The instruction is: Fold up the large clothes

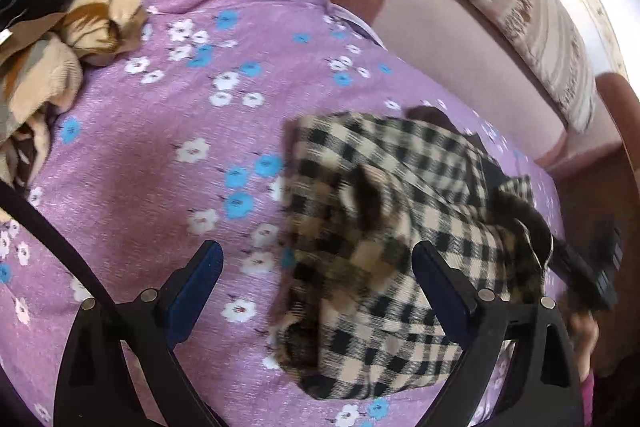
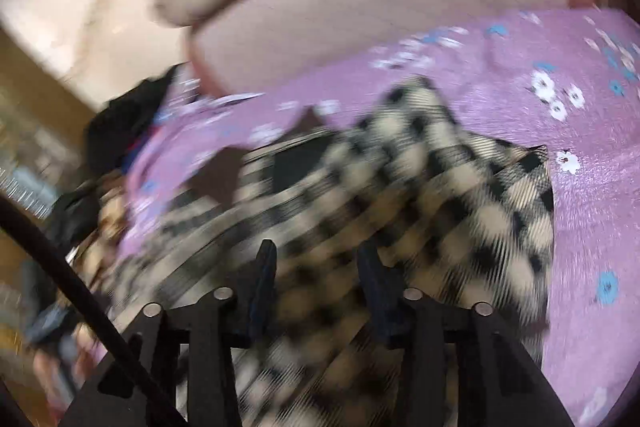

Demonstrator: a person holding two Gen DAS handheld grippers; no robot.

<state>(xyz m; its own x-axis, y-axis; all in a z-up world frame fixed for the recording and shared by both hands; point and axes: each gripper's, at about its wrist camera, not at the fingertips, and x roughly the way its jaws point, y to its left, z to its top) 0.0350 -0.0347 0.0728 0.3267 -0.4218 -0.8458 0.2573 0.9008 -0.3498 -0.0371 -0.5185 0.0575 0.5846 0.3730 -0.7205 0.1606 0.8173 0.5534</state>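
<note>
Lying bunched on the purple floral bedsheet, the checked garment sat toward four o'clock in the left wrist view, its folds blurred. The left claw hung released above the bed, jaws spread wide, one finger over bare sheet and the other over the checked cloth. The right claw had its jaws partly apart with checked fabric between and beneath them; blur hid whether it gripped the cloth. A heap of other clothes lay at ten o'clock, and a striped pillow rested on the pink headboard at one o'clock.
</note>
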